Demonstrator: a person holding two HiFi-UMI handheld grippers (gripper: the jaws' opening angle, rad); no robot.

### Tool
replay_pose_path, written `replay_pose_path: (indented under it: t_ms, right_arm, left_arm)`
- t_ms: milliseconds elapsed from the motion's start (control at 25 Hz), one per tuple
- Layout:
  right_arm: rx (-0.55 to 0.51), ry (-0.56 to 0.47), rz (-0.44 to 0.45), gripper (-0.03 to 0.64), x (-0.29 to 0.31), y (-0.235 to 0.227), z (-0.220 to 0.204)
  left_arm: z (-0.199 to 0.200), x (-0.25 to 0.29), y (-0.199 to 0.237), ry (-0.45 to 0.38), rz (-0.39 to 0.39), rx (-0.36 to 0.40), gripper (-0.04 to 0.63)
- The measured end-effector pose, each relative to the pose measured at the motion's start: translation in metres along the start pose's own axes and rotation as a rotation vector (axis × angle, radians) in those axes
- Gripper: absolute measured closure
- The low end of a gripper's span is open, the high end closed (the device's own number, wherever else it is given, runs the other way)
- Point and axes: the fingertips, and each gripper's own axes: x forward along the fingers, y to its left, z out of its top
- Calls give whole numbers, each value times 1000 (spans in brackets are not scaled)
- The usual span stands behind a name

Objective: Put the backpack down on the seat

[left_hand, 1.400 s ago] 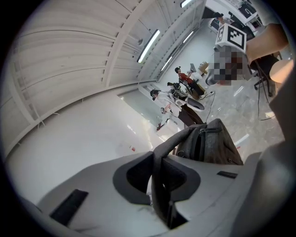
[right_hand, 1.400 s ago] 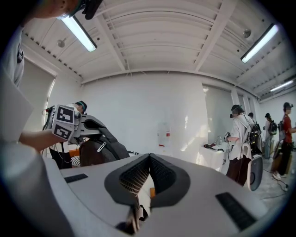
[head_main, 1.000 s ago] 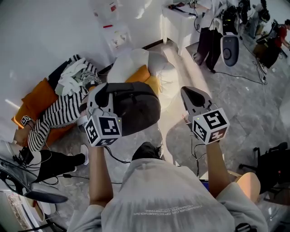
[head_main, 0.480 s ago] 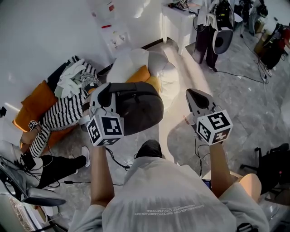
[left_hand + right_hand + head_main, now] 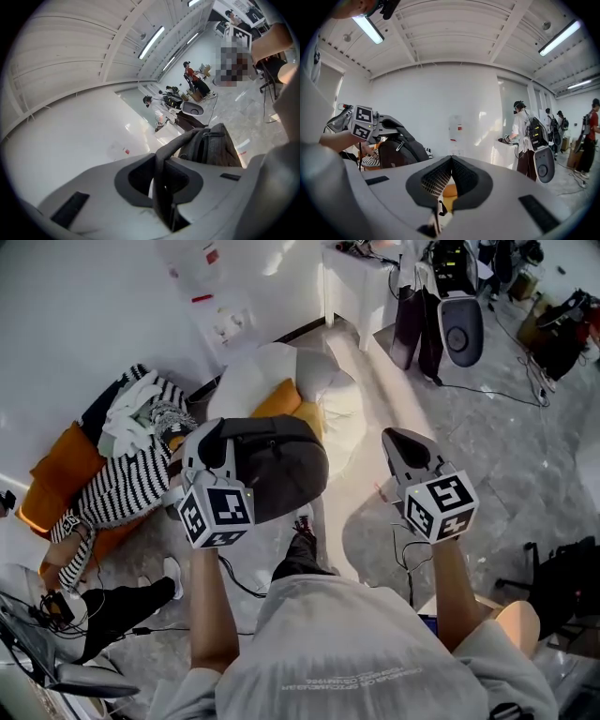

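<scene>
A dark grey backpack (image 5: 277, 465) hangs in the air from my left gripper (image 5: 212, 439), which is shut on its top strap (image 5: 161, 180). The bag's body (image 5: 212, 146) shows beyond the jaws in the left gripper view. Ahead and below lies the seat, a white beanbag (image 5: 267, 371) with an orange cushion (image 5: 286, 399) on it. My right gripper (image 5: 399, 441) is held level to the right of the bag, apart from it. Its jaws (image 5: 451, 163) are shut with nothing between them. From the right gripper view the backpack (image 5: 396, 151) appears at the left.
A person in a striped top (image 5: 122, 488) lies on orange cushions (image 5: 52, 474) at the left, by the white wall. Cables (image 5: 403, 554) trail on the marble floor. A white table (image 5: 361, 282) and standing people (image 5: 525, 140) are at the back right.
Both grippers and the hanging backpack have moved forward toward the beanbag. The person holding them has stepped forward, and a shoe now shows below the bag. The grip on the strap is unchanged.
</scene>
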Motion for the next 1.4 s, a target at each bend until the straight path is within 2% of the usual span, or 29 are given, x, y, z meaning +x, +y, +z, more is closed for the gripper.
replay_pose_path:
  t_ms: [200,440,800,1400]
  right_arm:
    - [19,6,-21,615,46,-16,-4]
    - [35,10,-36,615,118,-27,20]
    - [41,26,-47,615,192,-42,39]
    - [53,57,-69,615,261,-67,42]
  left_arm:
    - [-14,44,-5,-10,-46,-10,555]
    - [-30,104,31,-34,-63,-23,555]
    - [-40,175,63,-62,-90,-21,555]
    - [-51,256,70,-90,-168,-20,555]
